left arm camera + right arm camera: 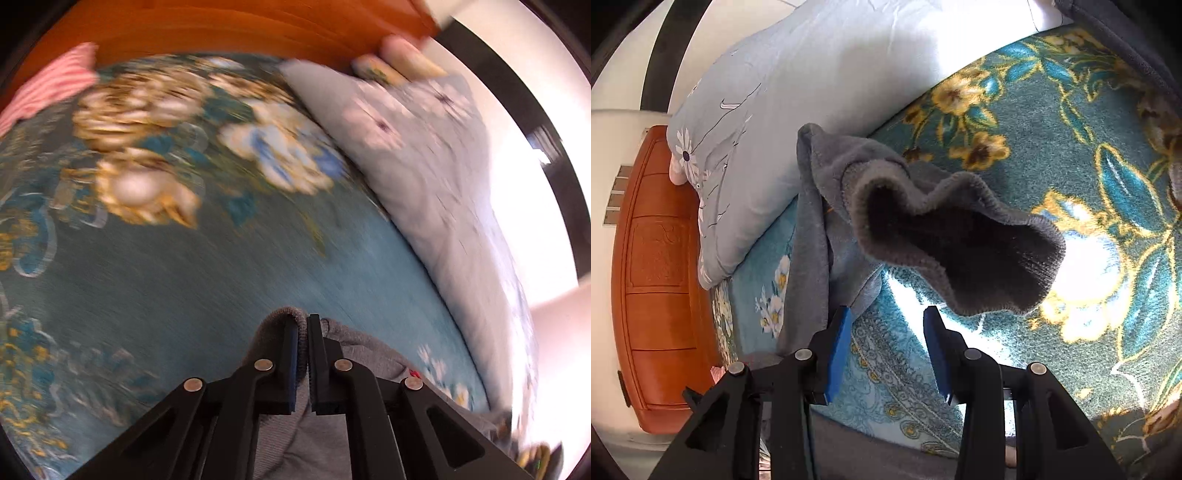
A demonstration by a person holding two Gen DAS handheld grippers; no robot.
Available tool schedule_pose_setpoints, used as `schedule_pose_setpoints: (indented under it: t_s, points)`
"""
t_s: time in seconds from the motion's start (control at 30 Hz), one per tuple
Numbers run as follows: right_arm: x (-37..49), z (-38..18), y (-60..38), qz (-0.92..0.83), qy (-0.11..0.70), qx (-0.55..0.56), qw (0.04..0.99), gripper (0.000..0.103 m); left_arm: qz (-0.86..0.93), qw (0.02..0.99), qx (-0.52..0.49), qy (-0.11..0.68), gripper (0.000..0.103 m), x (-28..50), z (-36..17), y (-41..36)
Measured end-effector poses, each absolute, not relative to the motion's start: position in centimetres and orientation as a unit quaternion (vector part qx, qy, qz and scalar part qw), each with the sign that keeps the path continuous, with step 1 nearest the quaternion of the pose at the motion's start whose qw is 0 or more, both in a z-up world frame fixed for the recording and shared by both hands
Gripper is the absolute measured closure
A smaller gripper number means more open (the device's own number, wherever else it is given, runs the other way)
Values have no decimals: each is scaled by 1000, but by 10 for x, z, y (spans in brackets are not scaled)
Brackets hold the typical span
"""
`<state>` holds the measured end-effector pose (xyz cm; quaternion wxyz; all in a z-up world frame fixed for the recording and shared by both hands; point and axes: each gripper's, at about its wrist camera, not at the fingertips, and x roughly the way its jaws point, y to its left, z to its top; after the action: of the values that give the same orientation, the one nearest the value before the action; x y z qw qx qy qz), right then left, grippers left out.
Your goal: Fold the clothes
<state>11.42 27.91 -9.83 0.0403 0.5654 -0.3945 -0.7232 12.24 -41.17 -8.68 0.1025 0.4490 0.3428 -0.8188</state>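
Left gripper (303, 325) jaws pinching grey garment (960, 243), right gripper (886, 317) jaws wide, empty

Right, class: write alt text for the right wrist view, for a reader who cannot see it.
An open gripper with blue pads points at a grey garment whose ribbed cuff gapes toward the camera, above a teal floral bedspread. A pale blue pillow lies behind, with an orange wooden headboard at left.
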Motion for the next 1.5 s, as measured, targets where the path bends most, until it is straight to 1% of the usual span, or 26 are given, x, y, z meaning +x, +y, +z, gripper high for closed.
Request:
schedule_pose_setpoints:
  t_s: [0.1, 0.3, 0.33, 0.4, 0.47, 0.53, 0.57, 0.63, 0.7, 0.9, 1.07, 1.23, 1.27, 1.3, 1.33, 1.37, 1.4, 1.47, 1.5]
  points:
    - [114, -92, 285, -735, -378, 562, 34, 62, -797, 164, 451, 367, 98, 120, -99, -446]
    - [116, -94, 304, -743, -387, 547, 5, 62, -788, 170, 485, 340, 98, 113, -123, -438]
    - [116, -92, 305, -748, -382, 543, 1, 62, -785, 170, 485, 346, 98, 113, -124, -440]
    - [114, -90, 308, -758, -372, 537, -6, 62, -779, 169, 485, 359, 95, 115, -126, -443]
    - [112, -87, 311, -767, -361, 530, -14, 62, -772, 167, 486, 374, 94, 116, -129, -447]
    - [105, -85, 314, -777, -347, 525, -19, 56, -761, 159, 489, 394, 92, 121, -129, -450]
    - [100, -84, 315, -782, -337, 523, -21, 51, -757, 156, 491, 401, 90, 124, -129, -451]
    - [88, -83, 318, -793, -317, 520, -24, 51, -755, 142, 495, 406, 88, 130, -122, -449]
    - [79, -88, 322, -789, -325, 521, -31, 51, -754, 127, 500, 406, 83, 136, -118, -446]
    - [54, -106, 334, -773, -355, 522, -54, 51, -754, 89, 498, 420, 74, 166, -108, -431]
    - [40, -115, 342, -767, -376, 515, -68, 51, -751, 76, 472, 455, 70, 201, -101, -427]
    - [38, -114, 346, -761, -409, 498, -68, 51, -753, 80, 453, 470, 68, 223, -98, -423]
    - [39, -113, 346, -759, -419, 494, -68, 59, -754, 80, 453, 470, 68, 225, -98, -422]
    - [38, -108, 343, -763, -411, 494, -65, 80, -754, 79, 453, 470, 67, 227, -98, -421]
    - [37, -103, 341, -769, -400, 495, -62, 89, -753, 76, 455, 470, 67, 229, -98, -420]
    - [35, -98, 338, -774, -390, 496, -58, 93, -753, 76, 456, 469, 66, 230, -98, -419]
    - [34, -93, 336, -779, -379, 497, -54, 94, -753, 75, 457, 468, 66, 232, -98, -418]
    - [32, -82, 331, -789, -357, 498, -47, 95, -754, 75, 461, 462, 66, 237, -96, -417]
    - [31, -78, 337, -793, -357, 491, -54, 95, -755, 76, 462, 459, 63, 239, -95, -417]
